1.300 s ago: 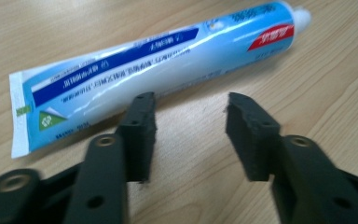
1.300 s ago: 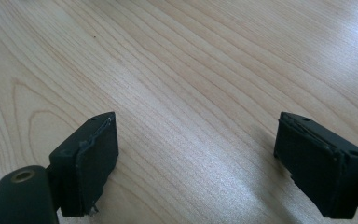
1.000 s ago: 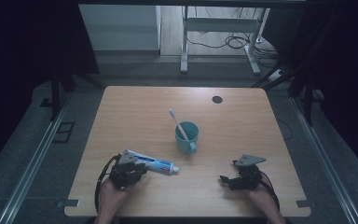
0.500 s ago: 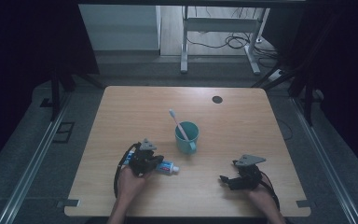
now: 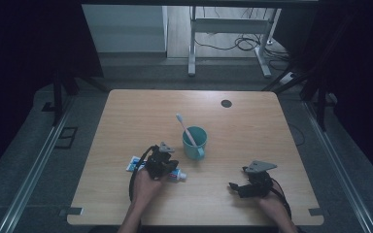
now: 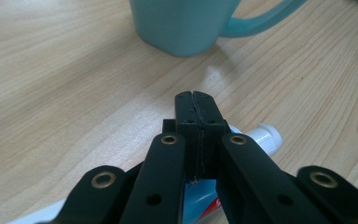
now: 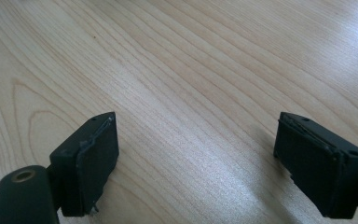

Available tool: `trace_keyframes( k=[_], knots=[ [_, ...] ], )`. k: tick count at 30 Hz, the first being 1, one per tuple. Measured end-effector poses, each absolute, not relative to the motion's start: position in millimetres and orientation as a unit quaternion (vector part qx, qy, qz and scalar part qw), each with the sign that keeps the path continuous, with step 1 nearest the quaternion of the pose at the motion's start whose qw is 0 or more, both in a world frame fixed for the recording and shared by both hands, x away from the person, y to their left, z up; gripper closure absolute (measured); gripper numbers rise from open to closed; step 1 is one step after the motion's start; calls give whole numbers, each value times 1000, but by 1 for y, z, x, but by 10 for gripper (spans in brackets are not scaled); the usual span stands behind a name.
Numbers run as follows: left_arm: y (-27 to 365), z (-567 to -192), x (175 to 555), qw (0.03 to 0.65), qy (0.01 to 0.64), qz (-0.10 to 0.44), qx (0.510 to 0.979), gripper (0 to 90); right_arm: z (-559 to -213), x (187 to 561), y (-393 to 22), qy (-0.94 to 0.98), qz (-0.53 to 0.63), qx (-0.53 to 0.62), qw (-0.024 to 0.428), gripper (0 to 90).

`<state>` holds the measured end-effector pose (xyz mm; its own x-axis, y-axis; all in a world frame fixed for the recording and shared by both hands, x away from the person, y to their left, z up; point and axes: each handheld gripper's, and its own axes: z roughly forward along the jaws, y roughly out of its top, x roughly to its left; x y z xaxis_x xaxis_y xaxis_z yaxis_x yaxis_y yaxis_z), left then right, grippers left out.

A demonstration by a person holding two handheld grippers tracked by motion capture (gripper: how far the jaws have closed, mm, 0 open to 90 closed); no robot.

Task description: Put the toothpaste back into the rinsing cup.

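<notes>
No legible text, label, brand or number in any view. Toothpaste tube [image 6: 200,198], lying just in front of the mug [image 6: 186,23]: blue and red printed panel visible beside the white cap, lettering too blurred and mostly covered to read. Same tube in the high view [image 5: 177,174]: print too small to make out. Mug itself plain teal, no marking seen. Table [image 7: 191,70] beside the mug: bare wood grain, no sign or sticker readable
</notes>
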<state>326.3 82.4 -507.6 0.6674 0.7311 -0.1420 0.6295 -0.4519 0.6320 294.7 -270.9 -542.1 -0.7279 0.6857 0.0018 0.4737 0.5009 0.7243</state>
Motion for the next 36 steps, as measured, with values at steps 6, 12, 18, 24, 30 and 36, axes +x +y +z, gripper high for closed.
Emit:
trace_keyframes(
  k=[6,12,18,24,30,36],
  knots=[
    [83,-508,321,335,405,70,848,896,-542,295,-271,854,367,339,145,138],
    [90,-513,313,324,408,64,851,896,-542,295,-271,854,367,339,145,138],
    [98,-512,302,319,406,67,854,895,-542,295,-271,854,367,339,145,137],
    [103,-511,294,312,406,60,857,895,-542,295,-271,854,367,338,145,137],
    [109,-509,288,303,407,59,860,895,-542,295,-271,854,367,338,145,138],
    [118,-509,281,296,412,61,860,894,-542,295,-271,854,367,338,146,138]
  ],
)
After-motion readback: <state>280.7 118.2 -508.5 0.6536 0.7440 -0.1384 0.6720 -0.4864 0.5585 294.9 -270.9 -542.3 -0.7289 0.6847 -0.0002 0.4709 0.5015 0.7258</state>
